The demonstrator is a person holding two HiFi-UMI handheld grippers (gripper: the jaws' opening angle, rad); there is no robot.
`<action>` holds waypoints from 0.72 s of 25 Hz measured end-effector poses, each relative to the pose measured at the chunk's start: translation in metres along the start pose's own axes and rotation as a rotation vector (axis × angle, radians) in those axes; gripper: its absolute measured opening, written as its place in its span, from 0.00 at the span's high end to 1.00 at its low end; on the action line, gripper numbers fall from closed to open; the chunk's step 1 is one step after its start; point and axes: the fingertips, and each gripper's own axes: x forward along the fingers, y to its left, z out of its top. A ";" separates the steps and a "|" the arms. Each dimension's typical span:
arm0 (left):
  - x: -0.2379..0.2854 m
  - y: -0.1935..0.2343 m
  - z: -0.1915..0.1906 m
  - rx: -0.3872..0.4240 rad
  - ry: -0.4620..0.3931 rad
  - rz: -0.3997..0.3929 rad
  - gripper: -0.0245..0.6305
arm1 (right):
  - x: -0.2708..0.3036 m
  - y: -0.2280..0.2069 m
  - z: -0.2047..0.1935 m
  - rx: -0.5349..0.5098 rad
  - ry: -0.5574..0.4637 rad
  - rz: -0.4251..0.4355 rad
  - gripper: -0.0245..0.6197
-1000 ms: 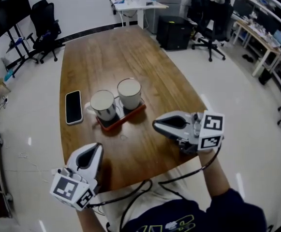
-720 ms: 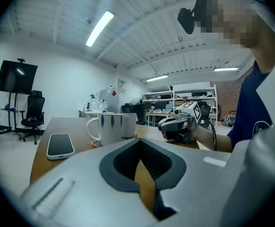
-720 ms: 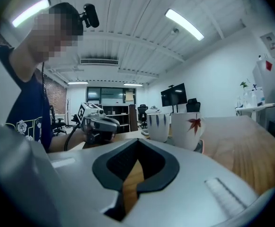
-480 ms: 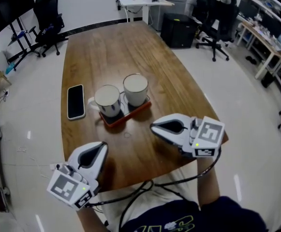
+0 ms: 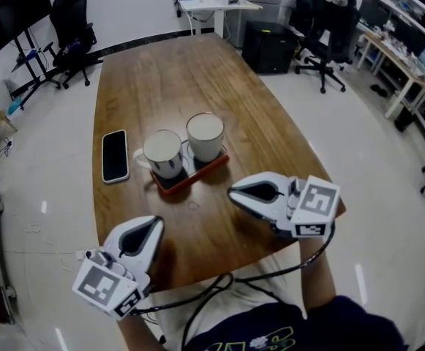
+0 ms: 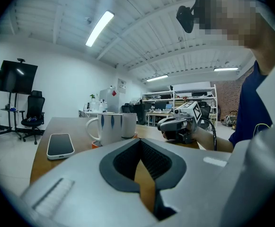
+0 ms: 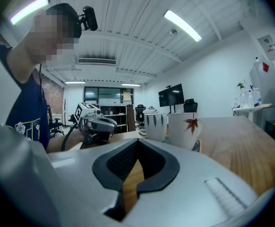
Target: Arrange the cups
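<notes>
We hold both grippers low over the near end of the wooden table [image 5: 190, 72]; the left gripper [image 5: 152, 224] sits at seven o'clock of the red tray [image 5: 201, 172], the right gripper [image 5: 234, 191] at four o'clock; both sets of jaws are pressed together on nothing. The blue-marked cup [image 5: 162, 151] and the leaf-printed cup [image 5: 205, 134] stand side by side on the tray; a phone [image 5: 115, 156] lies at its nine o'clock. The right gripper has just sunk slightly, then stilled; we judge no cup is being handled.

My left gripper [image 6: 140, 141] is closed, empty; ahead I see a blue-marked cup [image 6: 109, 128] beside a second cup [image 6: 129, 125], phone [image 6: 60, 145] left.
</notes>
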 end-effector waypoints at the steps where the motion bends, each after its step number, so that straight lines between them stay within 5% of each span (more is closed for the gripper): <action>1: 0.000 0.000 0.000 0.000 0.000 0.000 0.96 | 0.000 0.000 0.000 0.000 0.001 0.000 0.95; 18: 0.000 0.000 0.000 0.002 0.001 0.000 0.96 | 0.001 0.000 0.001 -0.006 -0.002 0.000 0.95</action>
